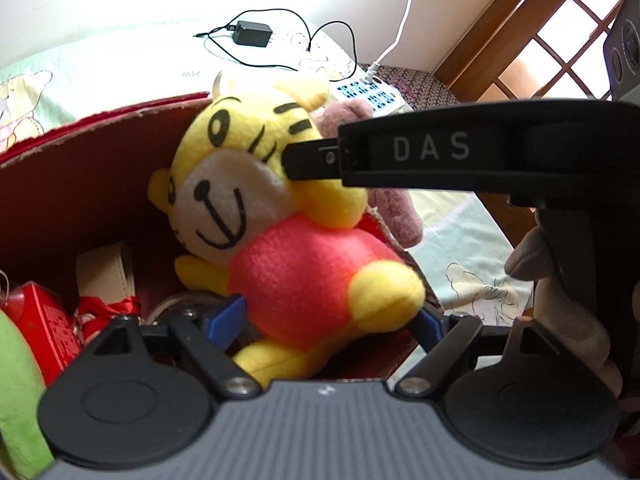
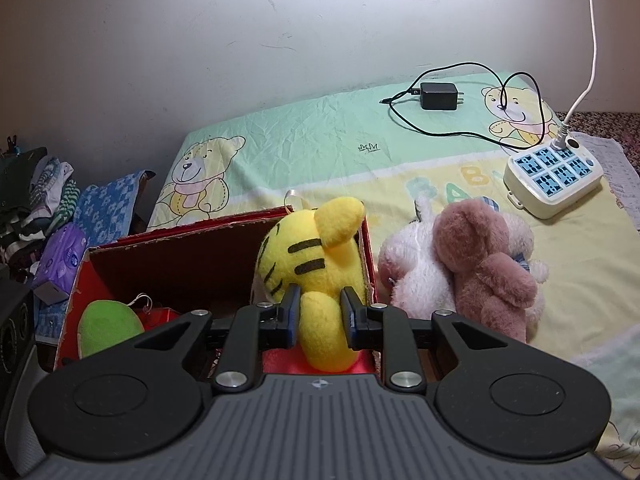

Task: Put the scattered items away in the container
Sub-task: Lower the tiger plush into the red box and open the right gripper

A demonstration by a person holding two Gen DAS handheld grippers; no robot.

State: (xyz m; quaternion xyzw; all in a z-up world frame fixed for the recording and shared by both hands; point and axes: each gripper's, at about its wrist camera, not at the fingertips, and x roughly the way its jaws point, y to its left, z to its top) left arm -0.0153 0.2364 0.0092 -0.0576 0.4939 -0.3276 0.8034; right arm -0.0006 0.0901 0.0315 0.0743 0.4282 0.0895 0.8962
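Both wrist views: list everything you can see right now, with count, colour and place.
Yellow plush tiger in a red shirt: one, in the red box's right end.
Red cardboard box: one, on the bed.
Green plush: one, box's left end.
Small red packet: one, inside the box.
Pink and white plush toys: a pile, on the sheet right of the box.
White power strip with blue sockets: one, far right.
Black charger with cable: one, far end of the bed.
Left tongs: open around the tiger's body.
Right tongs: shut on the tiger's yellow limb.
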